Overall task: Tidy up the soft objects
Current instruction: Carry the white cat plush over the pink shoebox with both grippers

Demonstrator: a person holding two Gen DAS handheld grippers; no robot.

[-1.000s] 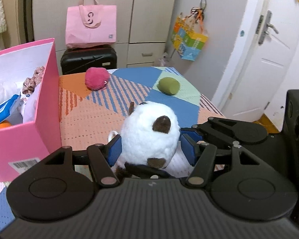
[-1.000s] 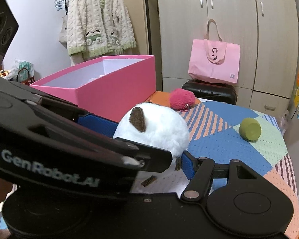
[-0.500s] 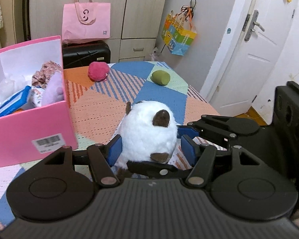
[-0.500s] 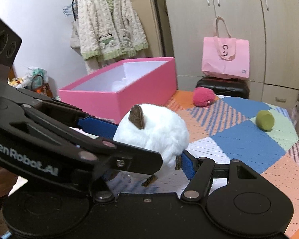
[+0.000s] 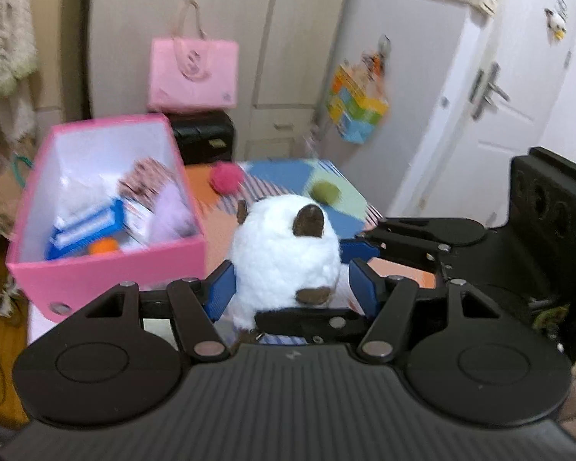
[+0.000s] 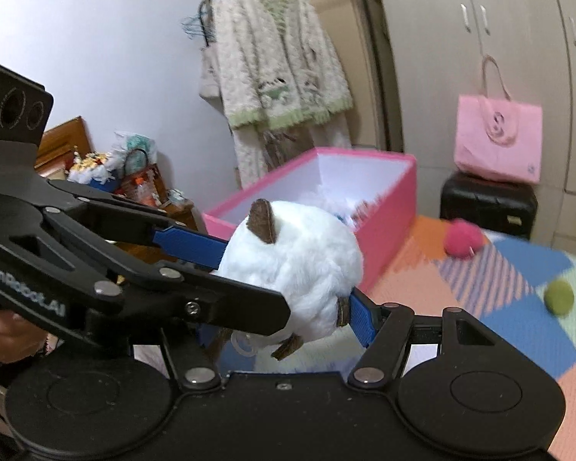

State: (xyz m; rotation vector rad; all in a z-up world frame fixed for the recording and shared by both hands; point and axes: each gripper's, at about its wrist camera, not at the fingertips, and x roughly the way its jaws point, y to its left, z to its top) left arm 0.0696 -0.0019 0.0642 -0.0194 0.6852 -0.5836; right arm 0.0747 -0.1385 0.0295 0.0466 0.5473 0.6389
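Your left gripper [image 5: 290, 288] and your right gripper [image 6: 288, 288] both grip the same white plush toy [image 5: 286, 257], which has brown ears; the blue pads press into its fur from four sides, and the toy is in the air above the patchwork cloth [image 6: 518, 330] of the table, just beside the pink box [image 5: 107, 269]. On the side of the left gripper, seen from the right wrist camera, you can read the white letters "GenRobot.AI". The pink box is open on top. Inside it lie a blue and white packet [image 5: 84, 230], a small orange ball [image 5: 103, 246], a pale lilac soft thing [image 5: 171, 211] and a cloth with a flower pattern [image 5: 144, 180], all a bit blurred. A round sticker is on the front wall of the box, but I cannot read it. Farther on the cloth lie a pink fluffy ball [image 5: 225, 177] and a green ball [image 5: 324, 192], well apart from each other. Behind the table a pink tote bag [image 6: 497, 142] with a curled logo stands on a black suitcase [image 6: 487, 203]. A colourful bag [image 5: 356, 109] hangs on the wall near the white door [image 5: 510, 88].
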